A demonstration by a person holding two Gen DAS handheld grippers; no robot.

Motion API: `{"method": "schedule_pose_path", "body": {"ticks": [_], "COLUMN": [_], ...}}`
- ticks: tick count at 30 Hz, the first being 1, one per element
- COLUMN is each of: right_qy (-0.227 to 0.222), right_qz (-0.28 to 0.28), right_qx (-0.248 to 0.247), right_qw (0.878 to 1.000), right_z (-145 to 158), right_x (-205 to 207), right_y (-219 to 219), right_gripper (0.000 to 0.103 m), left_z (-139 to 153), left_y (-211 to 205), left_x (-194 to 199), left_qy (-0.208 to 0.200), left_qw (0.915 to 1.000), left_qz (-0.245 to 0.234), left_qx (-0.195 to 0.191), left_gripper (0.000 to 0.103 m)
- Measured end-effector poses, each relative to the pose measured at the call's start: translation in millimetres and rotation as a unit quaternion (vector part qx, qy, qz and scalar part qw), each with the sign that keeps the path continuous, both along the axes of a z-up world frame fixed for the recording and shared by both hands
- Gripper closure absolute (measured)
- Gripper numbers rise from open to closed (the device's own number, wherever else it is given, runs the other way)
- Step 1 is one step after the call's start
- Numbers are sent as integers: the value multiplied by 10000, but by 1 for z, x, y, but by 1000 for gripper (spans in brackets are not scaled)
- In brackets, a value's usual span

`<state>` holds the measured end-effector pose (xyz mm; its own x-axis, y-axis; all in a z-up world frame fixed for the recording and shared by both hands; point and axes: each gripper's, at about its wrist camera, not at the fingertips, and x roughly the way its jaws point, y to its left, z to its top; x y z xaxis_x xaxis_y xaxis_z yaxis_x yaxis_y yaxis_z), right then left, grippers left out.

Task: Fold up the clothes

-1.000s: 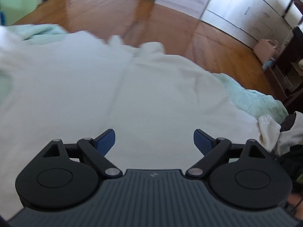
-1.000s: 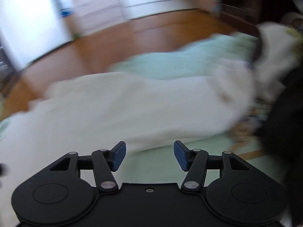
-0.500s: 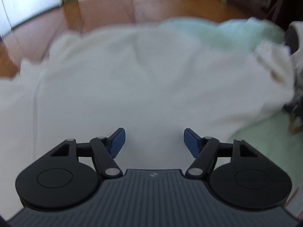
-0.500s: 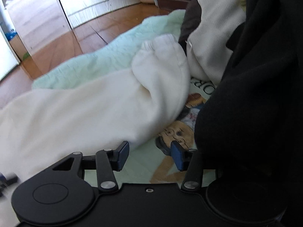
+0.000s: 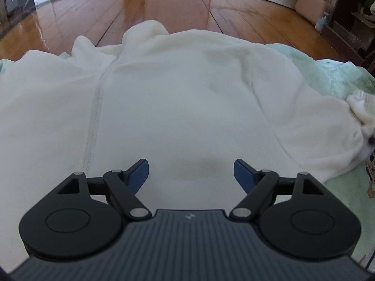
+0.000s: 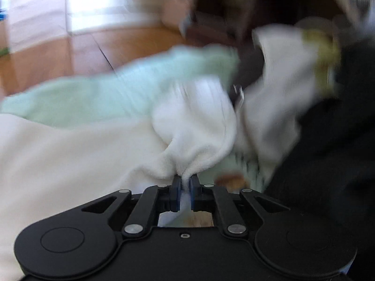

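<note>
A white fleece garment [image 5: 178,98] lies spread over a pale green sheet [image 5: 332,77], with a stitched seam running down its left part. My left gripper [image 5: 191,172] hovers open just above the garment's middle, nothing between its blue pads. In the blurred right wrist view, the garment's sleeve end [image 6: 196,126] bunches up, and my right gripper [image 6: 185,182] is shut on that white sleeve cloth, which shows between the blue pads.
A heap of dark and white clothes [image 6: 328,117] rises to the right of the sleeve. Wooden floor [image 5: 164,7] lies beyond the sheet, with white cabinets and a pink case [image 5: 311,4] at the far right. A printed picture [image 6: 234,180] shows on the sheet.
My right gripper moved onto the sleeve end and shut on it. The left gripper swung round over the garment and stayed open.
</note>
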<state>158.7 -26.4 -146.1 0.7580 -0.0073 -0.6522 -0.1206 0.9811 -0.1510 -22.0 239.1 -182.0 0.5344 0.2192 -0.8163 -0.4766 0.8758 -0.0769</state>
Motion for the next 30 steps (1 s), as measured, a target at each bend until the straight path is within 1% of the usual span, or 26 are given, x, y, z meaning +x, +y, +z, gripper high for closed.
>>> {"method": "schedule_pose_path", "body": {"ticks": [2, 3, 7, 11, 14, 15, 16, 17, 18, 19, 20, 21, 22, 23, 24, 25, 26, 28, 30], "right_qy": [-151, -226, -496, -664, -815, -890, -1004, -1092, -1149, -1203, -1095, -882, -666, -531, -450, -399, -368, -265, -3], "right_qz": [389, 583, 1347, 1933, 2335, 2517, 2819, 3279, 3789, 4285, 4631, 4875, 5103, 5208, 5241, 5209, 5135, 4972, 4771], "right_qx": [162, 244, 584, 910, 1127, 1199, 1246, 1106, 853, 596, 227, -214, -654, -876, -958, -1028, -1091, -1124, -871], "right_qw": [9990, 9977, 9879, 9747, 9624, 9562, 9460, 9319, 9143, 8935, 8792, 8684, 8549, 8475, 8451, 8465, 8504, 8599, 8745], "right_z": [20, 30, 69, 92, 105, 108, 108, 103, 93, 84, 70, 53, 36, 23, 13, 6, 0, -8, -5], "right_x": [-10, -15, -37, -65, -89, -100, -112, -124, -134, -145, -152, -157, -161, -165, -169, -171, -173, -174, -166], "right_y": [11, 17, 39, 71, 100, 108, 116, 126, 137, 147, 156, 164, 171, 172, 169, 164, 159, 146, 132], "right_gripper": [95, 96, 96, 96, 96, 96, 96, 96, 96, 96, 93, 94, 93, 93, 92, 83, 73, 72, 70], "left_z": [3, 5, 17, 20, 23, 26, 28, 30, 30, 30, 30, 30, 29, 29, 30, 31, 32, 32, 32], "left_y": [-5, -6, -1, 9, 20, 26, 35, 44, 53, 61, 70, 77, 81, 84, 83, 81, 78, 70, 57], "left_x": [0, -1, -10, -19, -30, -35, -40, -46, -53, -60, -66, -69, -71, -73, -74, -74, -73, -69, -65], "left_qy": [198, 227, 123, -64, -292, -369, -342, -300, -324, -358, -392, -399, -450, -507, -626, -701, -768, -855, -978], "left_qw": [9996, 9994, 9999, 9999, 9987, 9969, 9936, 9886, 9854, 9825, 9792, 9794, 9802, 9807, 9820, 9838, 9856, 9888, 9921], "left_qz": [-66, -83, -62, 88, 409, 695, 1069, 1451, 1643, 1806, 1969, 1973, 1930, 1882, 1762, 1615, 1466, 1168, 732], "left_qx": [199, 232, 54, -48, -73, 4, 138, 279, 293, 286, 280, 154, -8, -173, -281, -323, -356, -352, -286], "left_gripper": [23, 23, 23, 23, 23, 23, 21, 21, 21, 21, 21, 21, 21, 21, 21, 21, 21, 21, 21]}}
